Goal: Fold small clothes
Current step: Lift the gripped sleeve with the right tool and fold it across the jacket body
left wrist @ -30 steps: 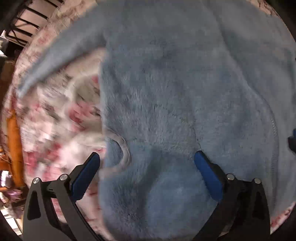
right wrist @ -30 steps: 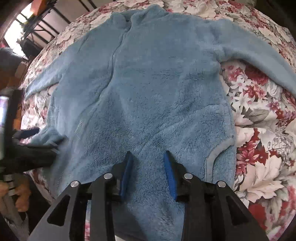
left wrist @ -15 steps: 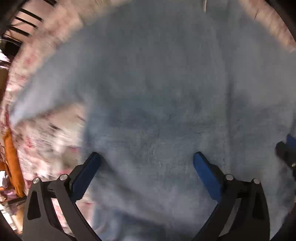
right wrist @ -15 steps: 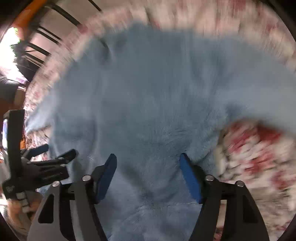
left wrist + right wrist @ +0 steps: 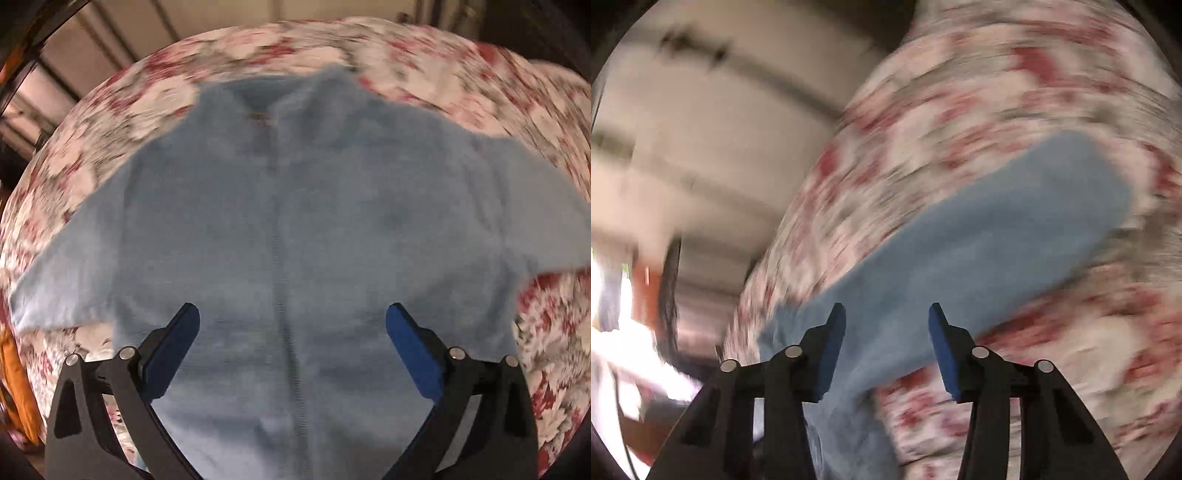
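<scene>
Two tools gape, empty | left tool (image 5: 291, 325), right tool (image 5: 886, 325) closing, over blue fleece jacket (image 5: 295, 206)

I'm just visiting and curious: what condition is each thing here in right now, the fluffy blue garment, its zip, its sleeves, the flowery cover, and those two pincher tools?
Blue fleece jacket: spread flat, front up, not yet folded.
Zip: looks closed down the front; picture blurred.
Sleeve: stretched out sideways on the cover.
Floral bedspread: lying under the jacket.
Left gripper: open wide above the jacket, holding nothing.
Right gripper: open, jaws just been closing, nothing pinched; sleeve beyond them.
</scene>
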`<state>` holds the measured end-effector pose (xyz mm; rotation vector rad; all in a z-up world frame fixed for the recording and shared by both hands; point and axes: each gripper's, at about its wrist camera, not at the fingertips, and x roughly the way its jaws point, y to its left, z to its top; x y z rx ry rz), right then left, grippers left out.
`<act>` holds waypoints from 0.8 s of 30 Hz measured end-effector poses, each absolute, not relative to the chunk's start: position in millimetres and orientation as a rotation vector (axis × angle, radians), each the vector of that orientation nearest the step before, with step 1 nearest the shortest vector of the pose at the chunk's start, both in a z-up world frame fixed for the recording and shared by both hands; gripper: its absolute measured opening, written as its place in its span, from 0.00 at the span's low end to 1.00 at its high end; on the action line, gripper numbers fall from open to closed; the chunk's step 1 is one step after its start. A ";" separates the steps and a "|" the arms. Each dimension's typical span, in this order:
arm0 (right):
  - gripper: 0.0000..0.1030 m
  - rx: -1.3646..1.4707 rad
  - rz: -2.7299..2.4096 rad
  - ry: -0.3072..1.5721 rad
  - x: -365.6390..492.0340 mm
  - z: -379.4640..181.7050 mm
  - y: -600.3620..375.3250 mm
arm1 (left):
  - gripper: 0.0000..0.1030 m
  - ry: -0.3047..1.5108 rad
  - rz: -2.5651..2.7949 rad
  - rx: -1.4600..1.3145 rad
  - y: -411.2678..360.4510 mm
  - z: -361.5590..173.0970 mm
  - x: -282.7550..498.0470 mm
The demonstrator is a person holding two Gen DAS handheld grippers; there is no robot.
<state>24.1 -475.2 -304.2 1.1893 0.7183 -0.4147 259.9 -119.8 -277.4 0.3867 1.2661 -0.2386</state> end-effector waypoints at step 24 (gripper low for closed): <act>0.42 1.362 -0.616 0.725 -3.0 -362.4 -528.8 | 0.95 1.284 -0.258 0.438 -174.2 -299.9 237.6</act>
